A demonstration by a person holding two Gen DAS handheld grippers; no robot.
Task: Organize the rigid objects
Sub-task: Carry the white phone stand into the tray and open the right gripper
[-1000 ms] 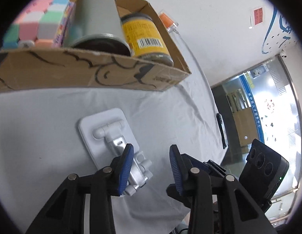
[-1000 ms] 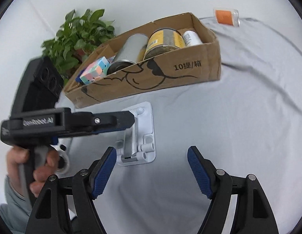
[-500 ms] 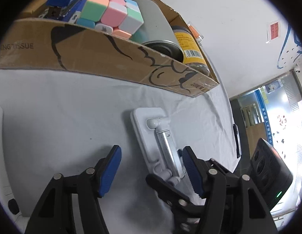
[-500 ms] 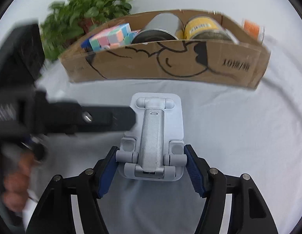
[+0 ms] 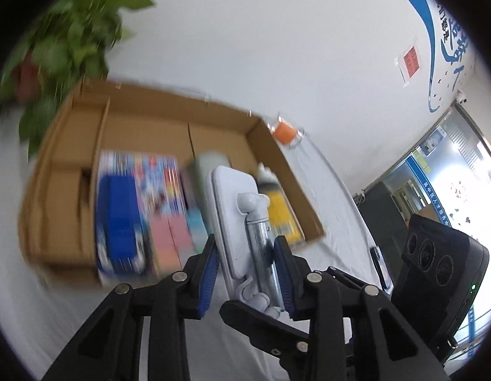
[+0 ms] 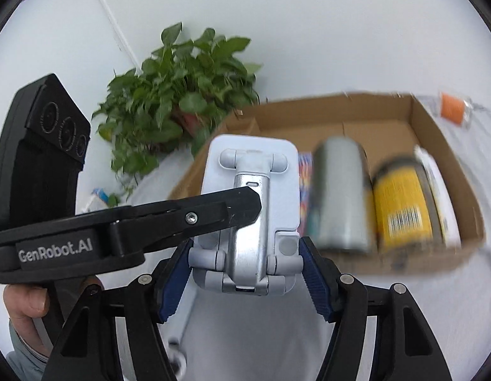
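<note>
Left to right, right wrist view. A hand [image 6: 29, 301] at the lower left edge grips the handle of the left gripper [image 6: 245, 200], whose black body crosses in front of the phone stand [image 6: 250, 190] and hides part of its left side. Behind it, a potted plant [image 6: 178, 95] against the wall. Then the cardboard box [image 6: 442, 146] on the grey cloth [image 6: 467, 317], open top, holding a grey can [image 6: 340, 197] and a yellow can [image 6: 404, 203], both lying down, blurred. An orange-capped item [image 6: 451, 111] lies beyond the box's far right corner.

Left wrist view: a blue item [image 5: 121, 222] on a printed packet [image 5: 140, 184] fills the box's left part; details blurred.

Phone stand: white flat plate, silver folding arm down its middle, 2 white hinge knuckles at each end. Held off the cloth, near the box's front wall.

Right gripper [image 6: 245, 273]: blue pads press the stand's lower hinge end from both sides. Left gripper [image 5: 247, 273]: jaws have just been closing, with the stand between them; right pad is on the silver arm, left pad's contact cannot be told.
</note>
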